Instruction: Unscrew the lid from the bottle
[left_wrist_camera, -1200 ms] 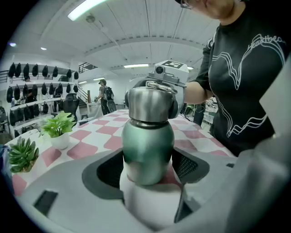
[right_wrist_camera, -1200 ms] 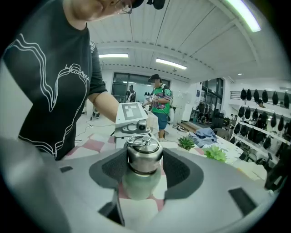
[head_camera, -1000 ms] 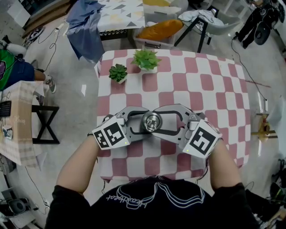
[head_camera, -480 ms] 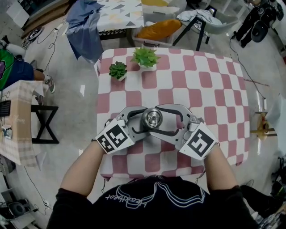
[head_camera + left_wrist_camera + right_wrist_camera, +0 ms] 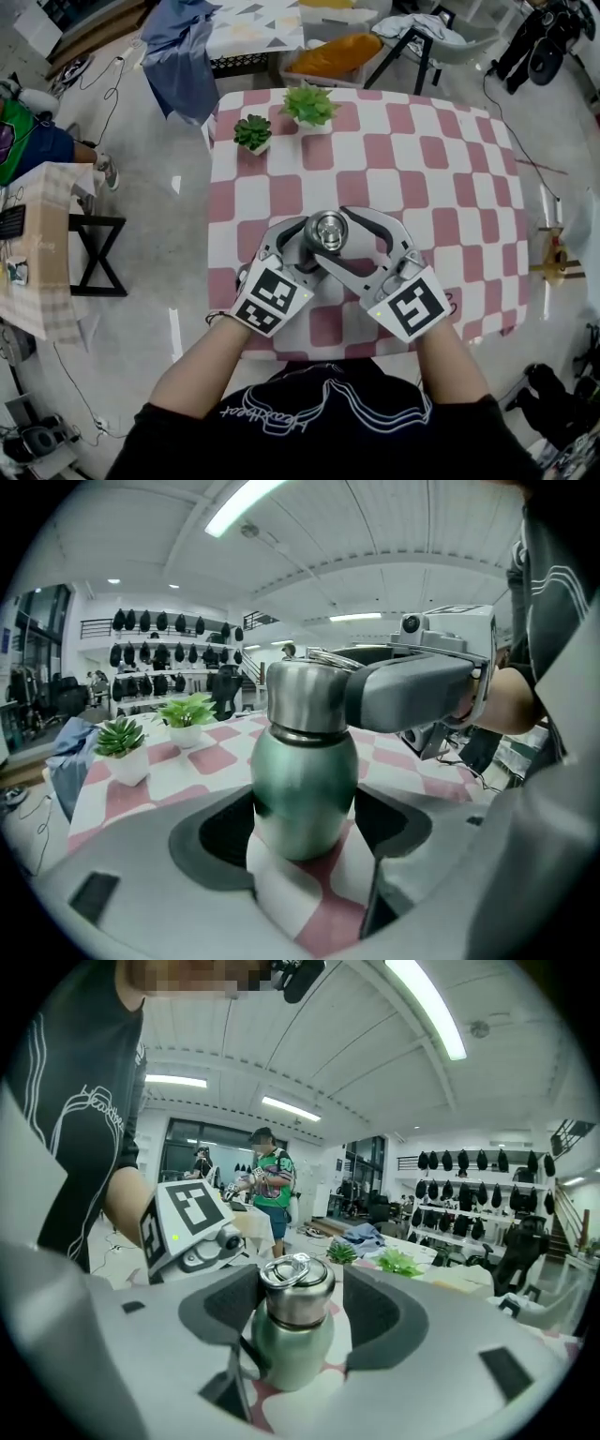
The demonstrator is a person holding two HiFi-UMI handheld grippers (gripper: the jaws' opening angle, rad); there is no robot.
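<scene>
Green, rigid steel bottle (image 5: 305, 780) stands on the checked table (image 5: 450, 169), slick body clamped in the left hand-held gripper (image 5: 305, 825), while the right hand-held gripper (image 5: 300, 1314), jaws just opened, straddles its steel lid (image 5: 296, 1290), the place to re-grip.

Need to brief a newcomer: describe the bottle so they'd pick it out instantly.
Find the pink-and-white checkered table, then its near half, by the person, away from the succulent and the leafy plant at the far edge. The bottle stands there: rounded green body, steel lid with a ring on top. Unlike those potted neighbours, it is smooth metal.
</scene>
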